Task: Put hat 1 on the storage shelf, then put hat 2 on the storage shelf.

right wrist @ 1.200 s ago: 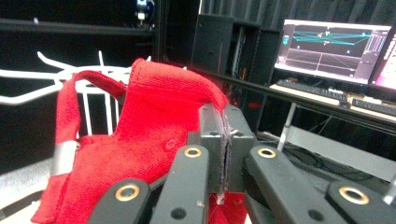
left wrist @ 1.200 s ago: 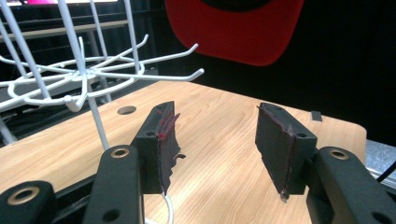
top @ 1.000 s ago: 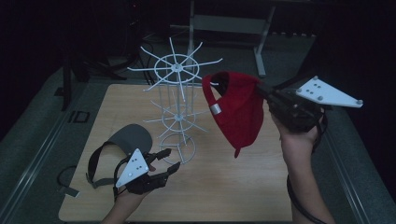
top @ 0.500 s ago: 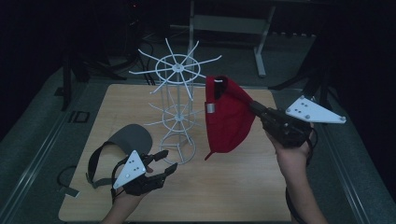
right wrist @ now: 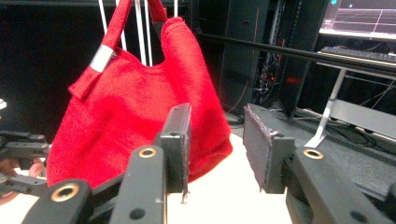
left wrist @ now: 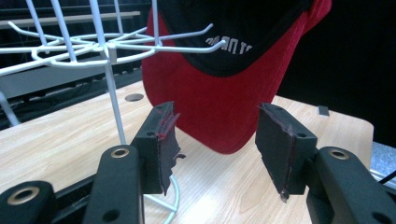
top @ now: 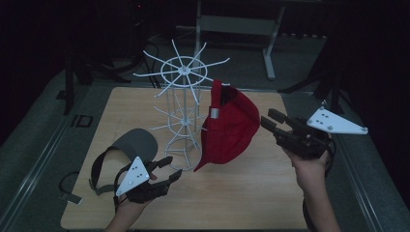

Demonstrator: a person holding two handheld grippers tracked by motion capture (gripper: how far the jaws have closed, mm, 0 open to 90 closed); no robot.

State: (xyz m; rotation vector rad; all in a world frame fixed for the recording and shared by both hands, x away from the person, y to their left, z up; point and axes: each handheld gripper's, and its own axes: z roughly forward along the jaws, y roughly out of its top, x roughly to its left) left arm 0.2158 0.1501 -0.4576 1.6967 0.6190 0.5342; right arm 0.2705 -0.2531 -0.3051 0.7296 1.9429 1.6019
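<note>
Cap (top: 231,126) hanging is, as we judge it, done for the red one: it dangles by its back strap from a hook of the white wire rack (top: 181,107) at mid-table, on the rack's right side, its peak pointing down toward the table (top: 241,188) without touching it as far as we can tell. Our right tongs (top: 270,123) sit just right of the cap, jaws apart and holding nothing, and the right gripper view shows the red cloth just beyond the gap. What is left, we think, is the grey visor (top: 126,147), which lies flat at the near left of the table, to the left of the rack's base. Our left tongs (top: 170,168) rest low by the near edge, just right of the visor, jaws apart and empty, pointing right toward the foot of the rack; the left gripper view looks up past them at the cap's dark underside. The right hand (top: 309,166) is held raised, forearm coming in from the near right, tongs aimed left and slightly far. The left hand (top: 140,186) lies close to the tabletop.
</note>
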